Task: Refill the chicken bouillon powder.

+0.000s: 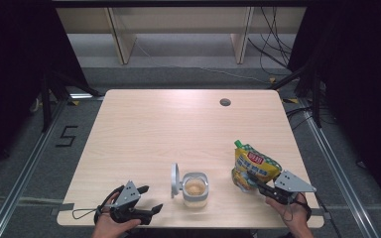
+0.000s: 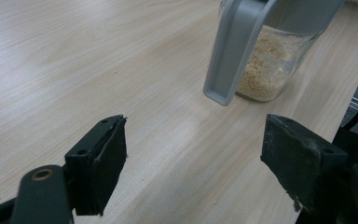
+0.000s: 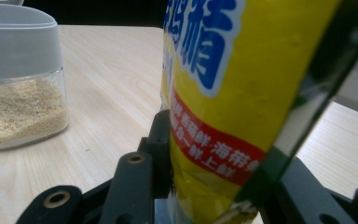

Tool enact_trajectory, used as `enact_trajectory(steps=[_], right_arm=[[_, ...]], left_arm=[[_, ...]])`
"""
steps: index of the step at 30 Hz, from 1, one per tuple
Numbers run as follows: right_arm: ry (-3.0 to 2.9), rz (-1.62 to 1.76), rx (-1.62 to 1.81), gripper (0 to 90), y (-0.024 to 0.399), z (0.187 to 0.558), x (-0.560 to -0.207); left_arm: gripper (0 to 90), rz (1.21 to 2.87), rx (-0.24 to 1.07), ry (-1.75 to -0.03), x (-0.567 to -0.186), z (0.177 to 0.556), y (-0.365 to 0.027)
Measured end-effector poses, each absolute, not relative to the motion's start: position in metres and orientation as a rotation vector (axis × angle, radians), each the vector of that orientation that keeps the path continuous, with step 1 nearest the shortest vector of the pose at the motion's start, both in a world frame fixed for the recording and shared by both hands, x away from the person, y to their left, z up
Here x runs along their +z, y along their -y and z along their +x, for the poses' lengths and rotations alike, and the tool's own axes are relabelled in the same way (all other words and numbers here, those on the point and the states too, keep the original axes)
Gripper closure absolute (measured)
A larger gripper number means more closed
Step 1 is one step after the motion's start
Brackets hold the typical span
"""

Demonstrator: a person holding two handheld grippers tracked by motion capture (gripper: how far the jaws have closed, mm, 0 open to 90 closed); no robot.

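A yellow spout pouch (image 1: 253, 166) with a green cap stands tilted near the table's front right. My right gripper (image 1: 252, 179) is shut on its lower part. In the right gripper view the pouch (image 3: 242, 84) sits between the jaws, and both pads touch its sides. A clear jar (image 1: 195, 191) of pale granules stands at the front middle with its grey flip lid (image 1: 174, 179) swung open to the left. My left gripper (image 1: 150, 198) rests open at the front left, holding nothing. Its jaws (image 2: 193, 158) point toward the jar (image 2: 270, 65) and the hanging lid (image 2: 233, 51).
The pale wooden table (image 1: 178, 129) has a round cable hole (image 1: 224, 102) at the back right. Beyond the far edge stand shelf legs and cables on grey floor. The jar (image 3: 21, 93) stands to the left of the pouch in the right gripper view.
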State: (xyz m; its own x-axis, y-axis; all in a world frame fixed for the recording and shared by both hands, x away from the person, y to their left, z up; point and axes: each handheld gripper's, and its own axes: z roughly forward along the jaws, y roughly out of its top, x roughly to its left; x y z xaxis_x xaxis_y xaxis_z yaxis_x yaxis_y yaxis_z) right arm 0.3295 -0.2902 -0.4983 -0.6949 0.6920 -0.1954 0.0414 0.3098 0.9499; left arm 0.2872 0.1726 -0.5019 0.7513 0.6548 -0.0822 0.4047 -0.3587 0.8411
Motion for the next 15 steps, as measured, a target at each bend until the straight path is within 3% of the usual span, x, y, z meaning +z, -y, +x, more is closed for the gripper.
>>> enact_trajectory(steps=[5, 6, 9, 12, 15], right_arm=[[-1.985, 0.673, 1.42, 62.7, 0.289, 0.329, -0.498], [-1.987, 0.674, 1.434, 56.6, 0.289, 0.329, -0.497], [-1.99, 0.678, 1.43, 51.8, 0.289, 0.327, -0.496], [-1.972, 0.767, 1.448, 37.3, 0.291, 0.322, -0.492], [-1.969, 0.841, 1.45, 34.4, 0.291, 0.315, -0.491]], left_arm=[[21.7, 2.001, 0.337, -0.812, -0.501, 0.286, -0.174], [21.7, 1.999, 0.331, -0.809, -0.502, 0.287, -0.174], [21.6, 1.994, 0.328, -0.807, -0.502, 0.287, -0.174], [21.6, 1.994, 0.329, -0.808, -0.502, 0.287, -0.174], [21.6, 2.005, 0.345, -0.788, -0.501, 0.288, -0.175]])
